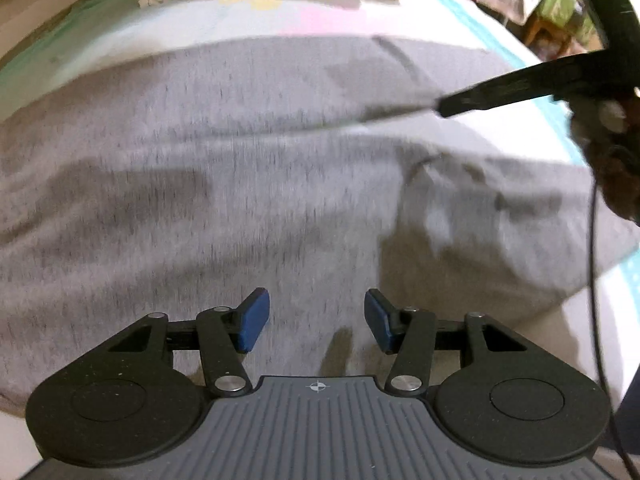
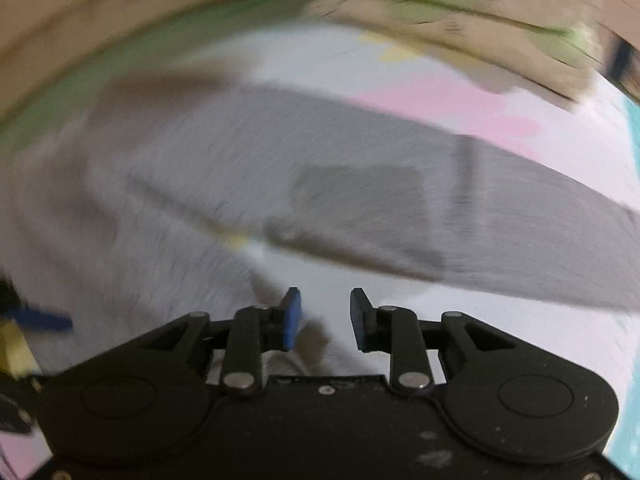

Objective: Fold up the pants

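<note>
No writing shows: grey pants [image 1: 248,184] spread on the bed [image 1: 500,136] from 9 to 3 o'clock, under the left gripper [image 1: 316,320] and right gripper [image 2: 325,318], both jaws apart, empty.

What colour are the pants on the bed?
The pants are light heathered grey, plain with no print. The left wrist view shows them best; the right wrist view is blurred.

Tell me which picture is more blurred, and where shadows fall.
Right wrist view: strong motion smear over the pants and bedsheet. Left wrist view: milder blur; the left gripper looks sharp, and soft shadows lie on the pants ahead of it.
</note>
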### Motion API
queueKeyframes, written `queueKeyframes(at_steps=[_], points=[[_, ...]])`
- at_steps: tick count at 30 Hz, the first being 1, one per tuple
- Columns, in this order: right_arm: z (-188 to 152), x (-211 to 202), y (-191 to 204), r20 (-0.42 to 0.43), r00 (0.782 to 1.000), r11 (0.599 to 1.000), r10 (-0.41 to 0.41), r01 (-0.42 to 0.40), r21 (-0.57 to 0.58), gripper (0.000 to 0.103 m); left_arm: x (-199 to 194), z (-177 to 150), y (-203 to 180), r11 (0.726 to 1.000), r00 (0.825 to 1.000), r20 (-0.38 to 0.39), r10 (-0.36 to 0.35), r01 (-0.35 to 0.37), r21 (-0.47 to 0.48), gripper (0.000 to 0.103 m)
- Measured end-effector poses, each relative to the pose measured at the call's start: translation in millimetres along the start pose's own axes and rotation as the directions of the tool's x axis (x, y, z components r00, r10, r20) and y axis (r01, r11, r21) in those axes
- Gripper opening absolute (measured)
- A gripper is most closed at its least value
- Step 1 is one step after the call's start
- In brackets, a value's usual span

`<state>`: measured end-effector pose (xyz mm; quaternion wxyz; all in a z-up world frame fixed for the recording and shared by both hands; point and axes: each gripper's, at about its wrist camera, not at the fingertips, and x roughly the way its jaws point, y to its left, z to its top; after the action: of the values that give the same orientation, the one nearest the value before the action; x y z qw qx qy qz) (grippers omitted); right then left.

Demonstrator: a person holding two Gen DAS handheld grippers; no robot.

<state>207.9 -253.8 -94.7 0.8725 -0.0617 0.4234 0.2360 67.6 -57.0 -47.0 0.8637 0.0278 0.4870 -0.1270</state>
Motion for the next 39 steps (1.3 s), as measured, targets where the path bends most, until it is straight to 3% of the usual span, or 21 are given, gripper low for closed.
queueKeyframes(at_steps=[2,3,7,9,10,11,12,13,16,19,21,23,25,28,30,32,37,39], points=[[-3.3,-12.1,-24.1,-0.022,0.999,0.995,0.039,-0.037,0.097,0.025,1.9,8.8,-2.4,1.000,1.000,0.010,-0.006,0.006,-0.017,0.052],[-7.2,-15.5,-32.7,-0.047,0.998,0.992,0.052,-0.047,0.114,0.017,4.5,12.2,-4.2,1.000,1.000,0.009,-0.017,0.017,-0.025,0.052],[-25.8,-17.4,-35.3,-0.186,0.976,0.993,0.111,-0.103,0.051,0.010,19.5,16.8,-19.2,0.998,0.999,-0.015,-0.052,0.052,-0.024,0.052],[-36.7,-18.6,-32.5,-0.232,0.963,0.990,0.140,-0.141,0.013,0.010,29.4,10.7,-27.8,0.998,0.996,-0.066,-0.062,0.062,-0.001,0.052],[-40.4,-16.8,-31.7,-0.254,0.957,0.990,0.138,-0.144,-0.004,0.010,35.6,6.0,-31.0,0.998,0.993,-0.100,-0.062,0.063,0.010,0.051],[-45.1,-12.3,-31.3,-0.279,0.953,0.992,0.117,-0.128,-0.020,0.010,33.7,-0.4,-35.5,0.998,0.997,-0.069,-0.045,0.048,0.040,0.051],[-48.6,-5.1,-33.9,-0.296,0.954,0.997,0.049,-0.064,-0.043,0.000,32.4,-5.0,-40.0,0.997,0.998,-0.061,-0.032,0.036,0.075,0.051],[-50.3,-2.5,-39.8,-0.284,0.958,0.998,0.036,-0.050,-0.041,0.000,31.7,-9.2,-45.3,0.993,0.998,-0.059,-0.017,0.024,0.116,0.052],[-45.9,-8.1,-67.2,-0.212,0.976,0.994,0.038,-0.014,0.112,0.000,28.7,-18.1,-52.3,0.986,0.999,-0.051,-0.008,0.016,0.167,0.052],[-42.6,-17.0,-68.0,-0.180,0.984,0.997,0.007,0.006,0.071,0.001,26.1,-18.9,-49.5,0.989,0.998,-0.053,-0.021,0.029,0.144,0.052],[-44.8,-27.3,-60.5,-0.169,0.981,0.995,0.095,-0.093,0.019,0.005,25.9,-18.1,-46.0,0.993,0.998,-0.055,-0.035,0.041,0.114,0.052],[-49.9,-31.7,-52.1,-0.196,0.959,0.977,0.207,-0.213,-0.009,0.005,23.3,-17.4,-43.9,0.995,0.997,-0.055,-0.055,0.059,0.080,0.052],[-54.8,-30.9,-49.7,-0.245,0.942,0.969,0.228,-0.245,-0.041,0.005,18.2,-14.1,-40.2,0.995,0.996,-0.059,-0.074,0.077,0.056,0.052],[-60.6,-17.7,-56.7,-0.268,0.957,0.990,0.112,-0.129,-0.050,0.000,17.2,-11.9,-38.2,0.996,0.995,-0.063,-0.083,0.085,0.040,0.052],[-57.7,-19.6,-72.2,-0.234,0.964,0.992,0.123,-0.115,0.047,0.000,14.3,-8.1,-34.4,0.996,0.995,-0.061,-0.084,0.086,0.022,0.052],[-52.3,-25.1,-81.0,-0.218,0.973,0.997,0.071,-0.061,0.051,0.000,8.8,-0.3,-28.4,0.996,0.995,-0.045,-0.091,0.092,0.013,0.052],[-26.9,-42.7,-84.8,-0.148,0.988,0.997,0.032,-0.022,0.070,0.020,2.8,37.1,-8.7,0.999,0.999,0.039,-0.026,0.025,0.024,0.052],[-7.7,-41.1,-93.0,-0.094,0.995,0.991,0.010,0.003,0.134,0.037,6.6,59.8,4.1,1.000,0.998,0.063,0.002,-0.001,-0.007,0.052]])
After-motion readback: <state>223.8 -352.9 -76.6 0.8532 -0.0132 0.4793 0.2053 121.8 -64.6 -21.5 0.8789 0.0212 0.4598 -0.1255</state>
